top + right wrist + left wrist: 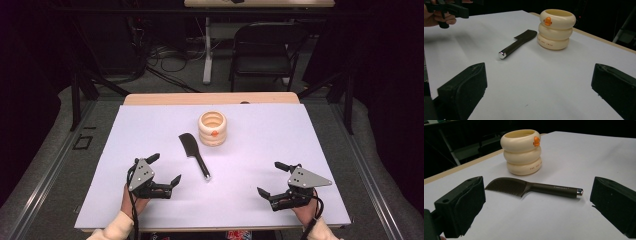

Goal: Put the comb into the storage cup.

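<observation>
My left hand-held gripper (167, 170) sat low over the near-left part of the desk (280, 145), jaws spread wide with nothing between them. Looking along it, the comb was lying flat right ahead with the holder behind it.

Middle of the desk was the dark comb (194, 153), flat on the white surface, toothed end pointing away from me and the little silver cap on the handle toward me. Just past it, close but not touching, stood the cream ring-stacked holder (212, 128), upright, with an orange duck-bill mark on the side.

Over on the near-right, my right hand-held gripper (270, 179) was also gaping open and empty, well apart from the comb.
</observation>
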Demonstrator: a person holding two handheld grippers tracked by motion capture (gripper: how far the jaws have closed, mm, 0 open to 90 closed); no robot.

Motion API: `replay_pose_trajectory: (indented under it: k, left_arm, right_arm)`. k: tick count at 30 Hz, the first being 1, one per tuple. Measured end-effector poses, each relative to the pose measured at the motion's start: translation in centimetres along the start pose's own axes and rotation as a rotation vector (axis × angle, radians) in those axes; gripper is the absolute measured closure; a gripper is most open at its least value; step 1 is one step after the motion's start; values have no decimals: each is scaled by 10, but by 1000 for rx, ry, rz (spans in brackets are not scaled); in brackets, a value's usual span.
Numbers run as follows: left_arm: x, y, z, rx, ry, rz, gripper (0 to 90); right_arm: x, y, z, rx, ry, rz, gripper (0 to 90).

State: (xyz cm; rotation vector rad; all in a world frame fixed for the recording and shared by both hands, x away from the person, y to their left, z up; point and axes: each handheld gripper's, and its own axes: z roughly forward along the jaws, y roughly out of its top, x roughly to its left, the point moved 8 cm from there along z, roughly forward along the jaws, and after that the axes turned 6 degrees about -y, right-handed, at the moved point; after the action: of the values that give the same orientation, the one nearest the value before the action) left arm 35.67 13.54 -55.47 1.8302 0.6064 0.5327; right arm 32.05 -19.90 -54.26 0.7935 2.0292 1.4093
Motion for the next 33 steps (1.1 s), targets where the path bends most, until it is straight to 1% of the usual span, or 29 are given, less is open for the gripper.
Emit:
replay_pose_trajectory:
  k: [7, 10, 14, 15, 16, 21, 28, 29, 30, 33]
  left_arm:
    - [1, 2, 11, 17, -11, -17, 0]
    - [0, 5, 19, 26, -19, -15, 0]
    - [-1, 8, 25, 24, -23, -11, 0]
    - [-2, 10, 30, 26, -26, -13, 0]
    - [-2, 10, 30, 26, -26, -13, 0]
    - [-4, 12, 40, 37, -33, -12, 0]
    - [-9, 14, 54, 50, -56, -10, 0]
    - [-10, 14, 57, 47, -54, -10, 0]
    - [-10, 14, 58, 58, -62, -6, 0]
    - [-12, 14, 63, 63, -65, -8, 0]
  right_arm:
    - [-1, -1, 1, 1, -2, -2, 0]
    - [-1, -1, 1, 4, -1, -1, 0]
    - [-1, -1, 2, 4, 0, 0, 0]
    - [-1, -1, 2, 4, 0, 0, 0]
    - [-1, -1, 2, 4, 0, 0, 0]
    - [-1, -1, 2, 3, 2, 2, 0]
    - [-2, -1, 2, 5, 3, 3, 0]
    - [-2, -1, 2, 7, 2, 2, 0]
    - [-2, -1, 2, 7, 2, 2, 0]
    - [-1, -1, 3, 6, 3, 3, 0]
